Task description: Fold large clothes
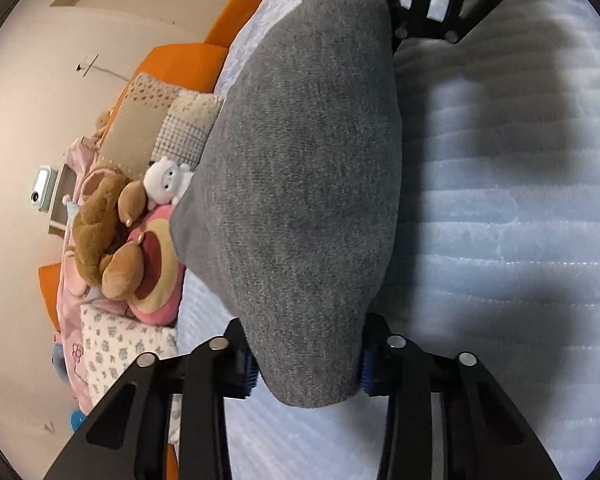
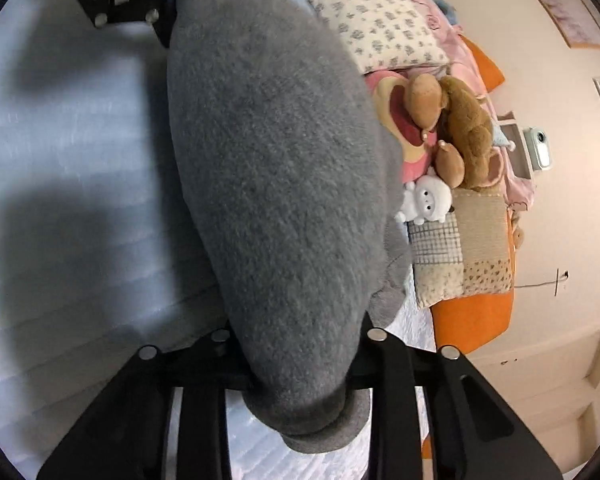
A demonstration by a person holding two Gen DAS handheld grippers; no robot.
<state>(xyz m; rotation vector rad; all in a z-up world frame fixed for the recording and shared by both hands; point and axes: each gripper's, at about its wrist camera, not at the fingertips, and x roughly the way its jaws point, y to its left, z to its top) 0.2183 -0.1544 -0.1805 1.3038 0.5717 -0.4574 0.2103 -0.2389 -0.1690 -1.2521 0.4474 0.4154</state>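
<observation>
Grey knit garment (image 1: 308, 184) is stretched between the two grippers above the pale quilted bed cover (image 1: 520, 208), folded into a thick band that spans from one wrist camera to the other. Left gripper (image 1: 306, 372) is pinching one end: blue pads (image 1: 249, 372) press into the fabric on both sides, cloth bulging out past them toward the camera. Right gripper (image 2: 300, 360) is clamped on the other end; the rolled hem (image 2: 324, 436) spills down below its fingers, pads themselves hidden by the knit. In each view the opposite gripper shows at the top edge, at the far end of the garment (image 2: 272, 184). Garment hangs clear of the cover in the middle as far as I can tell; contact under it isn't visible. Dark shadows fall on the bed cover (image 2: 60, 152) beside it. Toward the wall side: brown plush toy (image 1: 100, 236), small white plush (image 1: 166, 182), patchwork cushion (image 1: 156, 120), floral pillow (image 1: 112, 344), pink bedding (image 1: 70, 308), orange headboard padding (image 1: 184, 64). Small white device (image 1: 42, 188) stands by the wall. Right view adds framed pictures (image 2: 572, 18) on the wall.
</observation>
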